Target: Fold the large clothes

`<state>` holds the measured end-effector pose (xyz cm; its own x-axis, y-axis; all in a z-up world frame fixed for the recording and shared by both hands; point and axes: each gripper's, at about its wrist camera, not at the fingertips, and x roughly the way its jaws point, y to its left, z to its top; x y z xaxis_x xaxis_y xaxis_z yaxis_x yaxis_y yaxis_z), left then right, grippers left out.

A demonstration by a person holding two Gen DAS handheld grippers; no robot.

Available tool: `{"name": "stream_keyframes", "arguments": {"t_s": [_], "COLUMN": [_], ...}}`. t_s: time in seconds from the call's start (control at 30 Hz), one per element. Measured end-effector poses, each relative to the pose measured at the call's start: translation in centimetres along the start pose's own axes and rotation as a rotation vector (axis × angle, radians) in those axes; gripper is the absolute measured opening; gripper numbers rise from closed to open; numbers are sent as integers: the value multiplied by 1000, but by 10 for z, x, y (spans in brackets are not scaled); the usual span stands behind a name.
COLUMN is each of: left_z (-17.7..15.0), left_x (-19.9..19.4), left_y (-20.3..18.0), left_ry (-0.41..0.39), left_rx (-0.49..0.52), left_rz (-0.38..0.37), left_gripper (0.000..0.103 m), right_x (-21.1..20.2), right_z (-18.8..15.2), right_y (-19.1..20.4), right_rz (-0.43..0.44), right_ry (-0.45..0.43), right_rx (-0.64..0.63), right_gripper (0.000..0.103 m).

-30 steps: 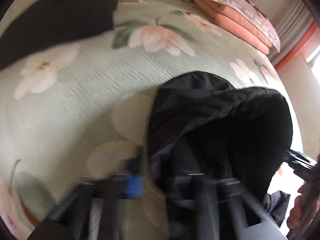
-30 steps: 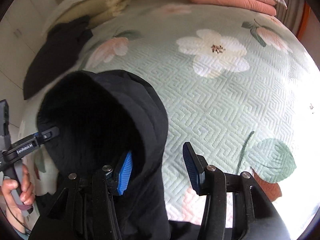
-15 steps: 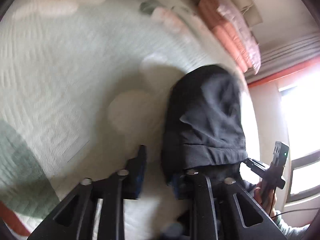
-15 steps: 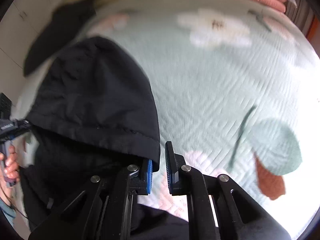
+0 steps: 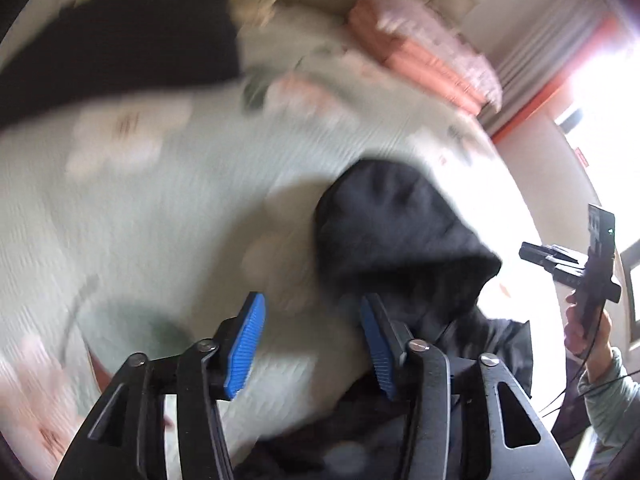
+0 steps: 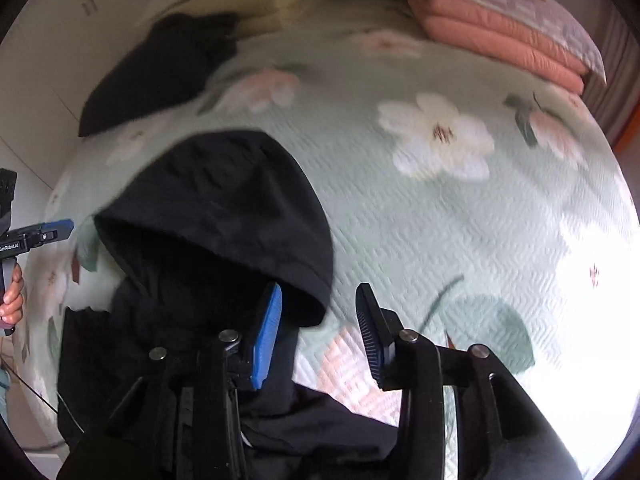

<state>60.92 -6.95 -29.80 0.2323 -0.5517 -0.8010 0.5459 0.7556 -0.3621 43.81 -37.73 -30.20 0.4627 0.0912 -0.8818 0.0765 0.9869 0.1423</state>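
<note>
Right wrist view: a black hooded jacket (image 6: 216, 240) is seen lying on a bed, its hood (image 6: 224, 200) spread flat and pointing away from the camera, its body trailing back toward the near edge beneath the gripper. The garment's long axis is judged to run from near to far, roughly in line with the fingers of both grippers. The right gripper (image 6: 316, 328) is held just above the hood's right corner with its fingers spread apart and nothing pinched; the inner blue pad (image 6: 267, 340) is seen over dark cloth, the outer one over bare bedspread, so the hood's edge lies between them. In the left wrist view, which is blurred, the left gripper (image 5: 312, 344) is likewise shown spread and empty, with the hood (image 5: 396, 228) up and to its right and only its right finger near the cloth. The right gripper is therefore judged the nearer of the two to the garment's edge. Each gripper is glimpsed at the margin of the other's view, one to either side of the hood. The bedspread (image 6: 460, 232) is pale green, quilted and printed with large white and pink flowers. Farther off, another dark garment (image 6: 160, 76) is laid near the far left corner, and folded pink bedding (image 6: 500, 40) is stacked at the far right.
</note>
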Motion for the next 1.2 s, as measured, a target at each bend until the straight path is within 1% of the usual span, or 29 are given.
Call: {"name": "stream_keyframes", "arguments": {"t_s": [0.03, 0.07, 0.13, 0.2, 0.23, 0.3, 0.37, 0.4, 0.43, 0.47, 0.5, 0.53, 0.6, 0.63, 0.7, 0.83, 0.9, 0.97, 1.03, 1.1, 1.13, 1.2], "left_z": [12, 18, 37, 47, 48, 46, 32, 23, 14, 8, 3, 0, 0, 1, -1, 3, 6, 15, 26, 32, 33, 32], "left_x": [-1, -1, 18, 50, 73, 108, 135, 143, 150, 153, 154, 151, 153, 153, 153, 144, 131, 115, 105, 107, 114, 129], "left_y": [-11, -21, -44, -59, -63, -63, -50, -44, -34, -28, -22, -17, -14, -12, -11, -17, -27, -37, -45, -49, -48, -43], "left_ry": [-24, -36, -38, 4, 47, 123, 187, 203, 215, 211, 197, 178, 169, 168, 168, 170, 158, 115, 85, 87, 99, 136], "left_rx": [19, 36, 63, 97, 113, 129, 140, 144, 136, 127, 119, 116, 99, 94, 107, 125, 147, 181, 190, 200, 205, 191], "left_rz": [-24, -46, -68, -61, -55, -22, 18, 32, 33, 21, 3, -12, -29, -33, -23, 10, 25, 20, 7, 3, 22, 41], "left_gripper": [62, 64, 64, 64, 64, 64, 64, 64, 64, 64, 64, 64, 64, 64, 64, 64, 64, 64, 64, 64, 64, 64], "right_x": [-2, 3, 14, 35, 48, 72, 99, 114, 127, 137, 140, 139, 139, 139, 139, 132, 118, 99, 86, 91, 100, 126], "right_z": [10, 18, 33, 42, 43, 46, 35, 27, 17, 9, 3, 1, 2, 3, 3, 9, 18, 32, 52, 75, 86, 103], "right_y": [11, 17, 35, 48, 53, 60, 65, 67, 70, 70, 70, 68, 67, 69, 71, 71, 69, 64, 61, 62, 63, 64], "right_rz": [6, 5, 10, 49, 51, 59, 68, 67, 44, 34, 39, 46, 55, 47, 33, 26, 34, 46, 66, 82, 98, 151], "right_ry": [-11, -18, -20, -7, 4, 30, 89, 119, 141, 145, 115, 95, 94, 93, 89, 111, 103, 45, -17, -39, -33, 14], "right_rx": [-6, -15, -32, -38, -45, -71, -96, -118, -144, -163, -169, -164, -140, -150, -171, -145, -129, -116, -92, -75, -63, -37], "right_gripper": [49, 50, 51, 51, 51, 51, 51, 51, 50, 49, 49, 49, 49, 49, 49, 49, 49, 50, 51, 52, 52, 52]}}
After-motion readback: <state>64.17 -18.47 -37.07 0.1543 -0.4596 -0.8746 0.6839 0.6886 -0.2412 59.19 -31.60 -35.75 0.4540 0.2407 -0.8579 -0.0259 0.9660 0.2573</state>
